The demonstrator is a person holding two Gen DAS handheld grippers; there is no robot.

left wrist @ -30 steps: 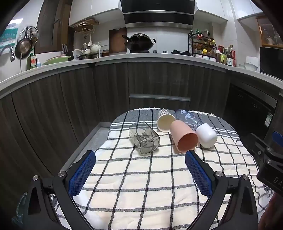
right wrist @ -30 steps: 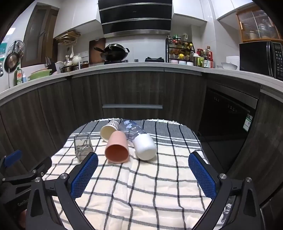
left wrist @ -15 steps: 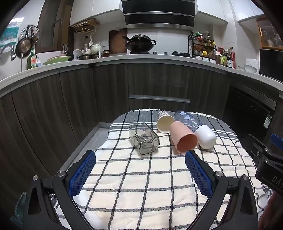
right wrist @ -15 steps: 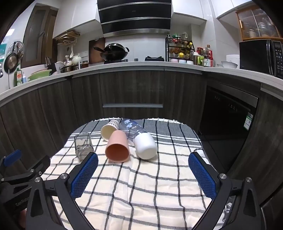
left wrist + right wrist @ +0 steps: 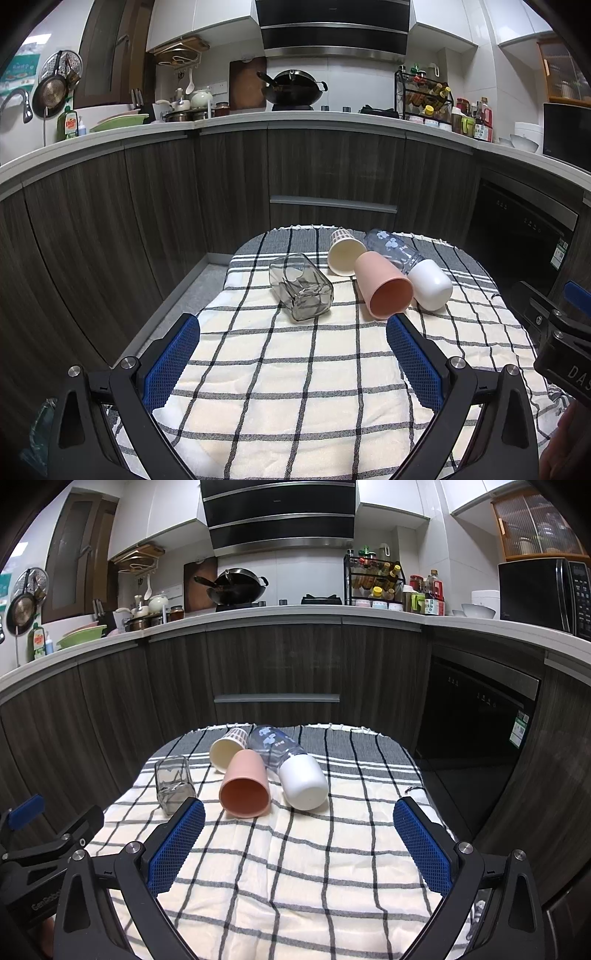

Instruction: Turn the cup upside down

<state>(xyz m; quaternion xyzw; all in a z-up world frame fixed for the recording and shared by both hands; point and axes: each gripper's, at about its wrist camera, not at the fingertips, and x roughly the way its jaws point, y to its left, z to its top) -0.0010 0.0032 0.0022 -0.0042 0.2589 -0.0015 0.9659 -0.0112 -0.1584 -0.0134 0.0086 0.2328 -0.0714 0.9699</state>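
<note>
Since 1 second ago we have barely shifted: in both wrist views the objects sit slightly lower and larger, so we seem to be easing toward them, and nothing on the cloth has been disturbed.

Our left gripper hangs spread wide over the checked black-and-cream cloth, holding nothing. Our right gripper is likewise agape and empty. Neither touches any object.

4 vessels lie on their sides at mid-frame. The salmon-pink plastic cup points its mouth toward us, centre-left in the right view. Touching it on the right lies a clear blue printed bottle with a fat white cap. Behind the pink cup rests a cream paper cup with a ribbed pattern, mouth also facing us. A square clear glass tumbler lies apart, at centre in the left view. We take the pink cup for the likely target, though the task does not say which, and the tumbler's open end is hard to read through its transparency.

The risk lies in crowding. Closing on the pink cup could nudge the bottle, which would roll on the soft cloth. A grip across the round wall may squeeze it out sideways. Turning it mouth-down on rumpled fabric could leave it tilted.
</note>
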